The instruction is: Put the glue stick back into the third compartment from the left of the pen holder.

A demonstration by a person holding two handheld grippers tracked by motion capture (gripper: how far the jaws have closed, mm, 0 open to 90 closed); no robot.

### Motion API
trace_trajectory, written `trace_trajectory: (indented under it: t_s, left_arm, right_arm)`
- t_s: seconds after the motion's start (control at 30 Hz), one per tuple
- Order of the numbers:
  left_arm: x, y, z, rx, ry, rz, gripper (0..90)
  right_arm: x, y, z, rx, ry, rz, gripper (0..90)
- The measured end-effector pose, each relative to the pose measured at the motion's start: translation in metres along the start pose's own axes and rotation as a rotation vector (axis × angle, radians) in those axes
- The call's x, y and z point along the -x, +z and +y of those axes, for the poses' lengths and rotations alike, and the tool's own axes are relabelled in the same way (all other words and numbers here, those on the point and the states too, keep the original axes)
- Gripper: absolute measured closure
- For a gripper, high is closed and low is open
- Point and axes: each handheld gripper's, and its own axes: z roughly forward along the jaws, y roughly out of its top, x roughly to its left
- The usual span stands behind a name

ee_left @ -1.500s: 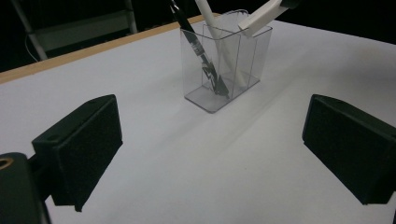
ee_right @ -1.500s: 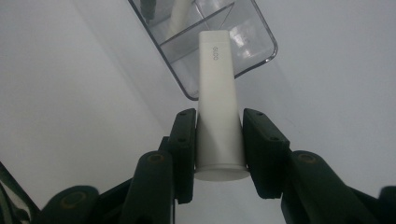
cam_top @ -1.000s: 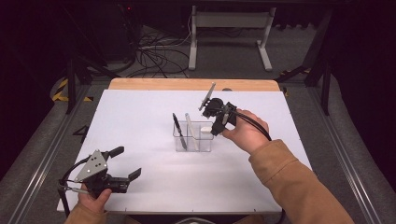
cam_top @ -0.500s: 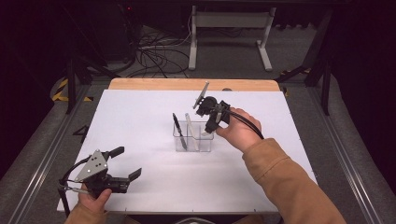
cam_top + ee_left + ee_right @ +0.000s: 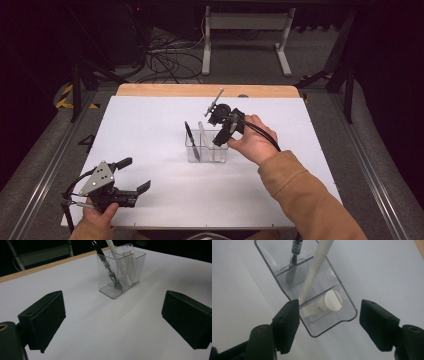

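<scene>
Where the person's forearms come in at the bottom of the high view, the left gripper (image 5: 131, 176) sits low at the lower left of the frame on the white table (image 5: 150, 125), its jaws spread wide with nothing between them. Further up, just right of the frame's centre, a clear divided holder (image 5: 206, 147) stands on the table. A black pen (image 5: 191, 140) leans in its left compartment and a white pen (image 5: 315, 267) in the middle one; in the right gripper view a short white cylinder (image 5: 329, 301) lies in the nearest compartment at centre frame. The right gripper (image 5: 329, 322) hangs over the holder's right end, pointing down; its jaws have just been opening and stand apart, pressing on nothing
</scene>
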Motion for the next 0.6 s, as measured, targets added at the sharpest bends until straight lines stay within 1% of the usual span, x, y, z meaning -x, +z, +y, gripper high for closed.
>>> trace_trajectory:
  t_s: [0.1, 0.2, 0.27, 0.37, 0.57, 0.6]
  left_arm:
    - [0.000, 0.000, 0.000, -0.003, 0.003, 0.003, 5.7]
    - [0.000, 0.000, 0.000, 0.002, 0.001, 0.000, 5.7]
    - [0.000, 0.000, 0.000, 0.006, -0.008, 0.000, 5.7]
    - [0.000, 0.000, 0.000, -0.001, 0.000, 0.001, 5.7]
    - [0.000, 0.000, 0.000, 0.002, 0.005, 0.007, 5.7]
    - [0.001, 0.000, 0.001, 0.002, 0.000, 0.004, 5.7]
  right_arm:
    - [-0.003, -0.007, -0.003, 0.037, -0.002, -0.004, 25.7]
    - [-0.006, -0.017, -0.007, 0.096, -0.006, -0.010, 20.6]
    - [-0.008, -0.023, -0.011, 0.137, -0.005, -0.015, 17.6]
    - [-0.010, -0.031, -0.017, 0.199, -0.006, -0.018, 15.2]
    - [-0.010, -0.039, -0.020, 0.231, -0.015, -0.019, 14.3]
    - [-0.010, -0.039, -0.021, 0.237, -0.015, -0.020, 14.0]
